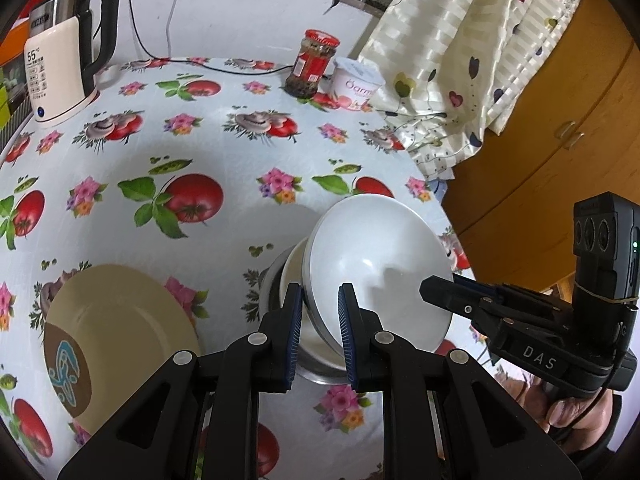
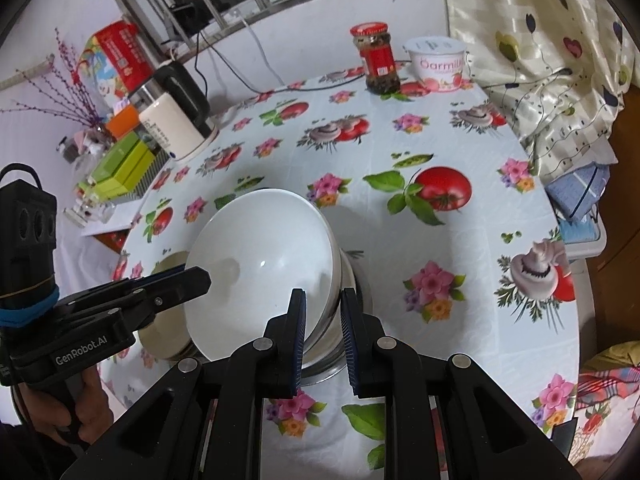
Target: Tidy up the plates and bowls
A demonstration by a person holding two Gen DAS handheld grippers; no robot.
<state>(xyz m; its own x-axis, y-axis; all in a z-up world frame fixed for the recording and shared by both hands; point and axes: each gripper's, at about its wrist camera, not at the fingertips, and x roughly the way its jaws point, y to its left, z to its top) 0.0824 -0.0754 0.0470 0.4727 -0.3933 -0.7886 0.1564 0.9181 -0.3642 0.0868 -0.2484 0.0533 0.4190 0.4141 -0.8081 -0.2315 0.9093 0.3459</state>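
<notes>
White bowl [image 1: 376, 264] tilted atop stacked bowls [image 1: 288, 280] mid-surface [image 1: 224, 140], rim pinched by left gripper [image 1: 320, 316] and right gripper [image 2: 322, 320] fingers; plate [image 1: 116, 332] beside; kettle [image 1: 60, 68], jar [image 1: 314, 64], yogurt tub [image 1: 356, 82] well behind.

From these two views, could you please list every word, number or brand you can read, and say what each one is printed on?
"55": kettle; the small rows below it are too small to read.
"Oarmi", cut off in the left view, roughly "Oarmilk" in the right: yogurt tub.
"DAS": right hand-held gripper.
"GenRobot.AI": left hand-held gripper.
Red label on the jar: blurred.
Red box: print unreadable.
</notes>
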